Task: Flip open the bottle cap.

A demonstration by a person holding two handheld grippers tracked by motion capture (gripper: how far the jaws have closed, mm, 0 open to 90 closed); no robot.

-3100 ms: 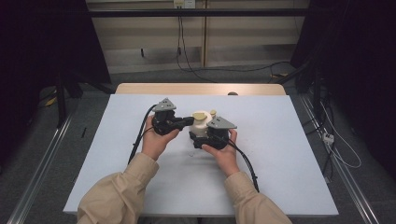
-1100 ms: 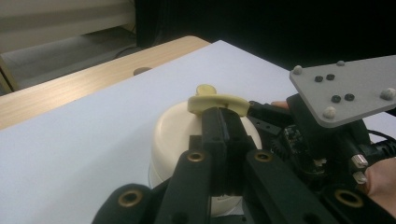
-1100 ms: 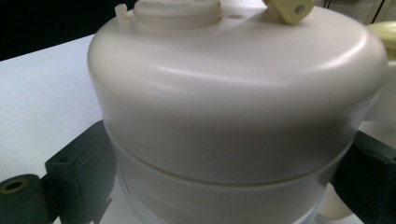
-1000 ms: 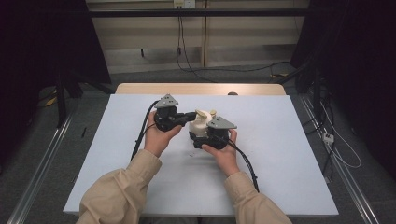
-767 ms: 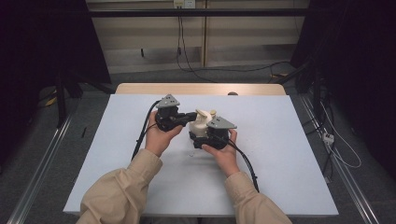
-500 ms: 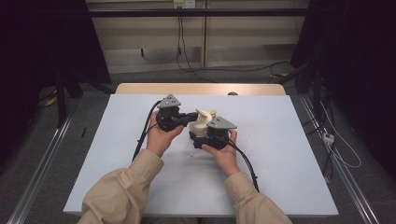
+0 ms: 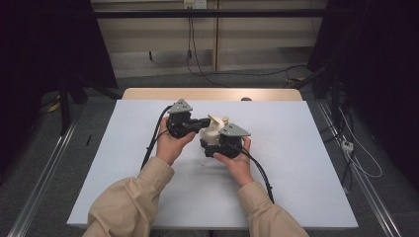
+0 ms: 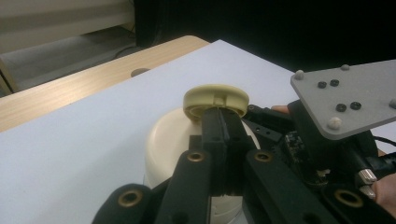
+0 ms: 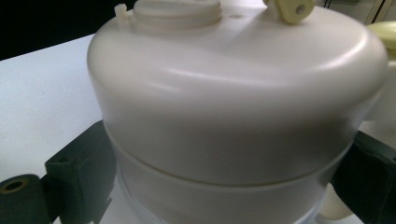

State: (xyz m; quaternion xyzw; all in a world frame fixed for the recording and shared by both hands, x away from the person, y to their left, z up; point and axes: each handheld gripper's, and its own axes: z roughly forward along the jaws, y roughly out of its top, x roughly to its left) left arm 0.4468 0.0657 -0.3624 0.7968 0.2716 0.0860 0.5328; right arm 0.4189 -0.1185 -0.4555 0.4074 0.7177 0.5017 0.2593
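Note:
A cream round container [image 7: 211, 133] stands on the white table [image 7: 306, 148], and my right gripper [image 7: 213, 139] is shut on its body. In the right gripper view the container [image 9: 233, 93] sits between the two jaws of my right gripper [image 9: 224, 168], and its bare threaded spout [image 9: 175, 9] shows on top. My left gripper [image 7: 206, 123] comes in from the left and is shut on the rim of a yellowish round cap [image 7: 219, 120]. The left gripper view has my left gripper [image 8: 223, 116] pinching that cap [image 8: 215, 95] just above the container [image 8: 163, 140].
A wooden strip [image 7: 148, 94] runs along the table's far edge. Cables [image 7: 153, 143] trail from both grippers toward the person. Metal rails [image 7: 44, 168] flank the table on the floor. Bare table surface lies left, right and in front of the hands.
My left gripper has shifted slightly right and away, toward the top of the container, with the cap in it. The right gripper and container have stayed put.

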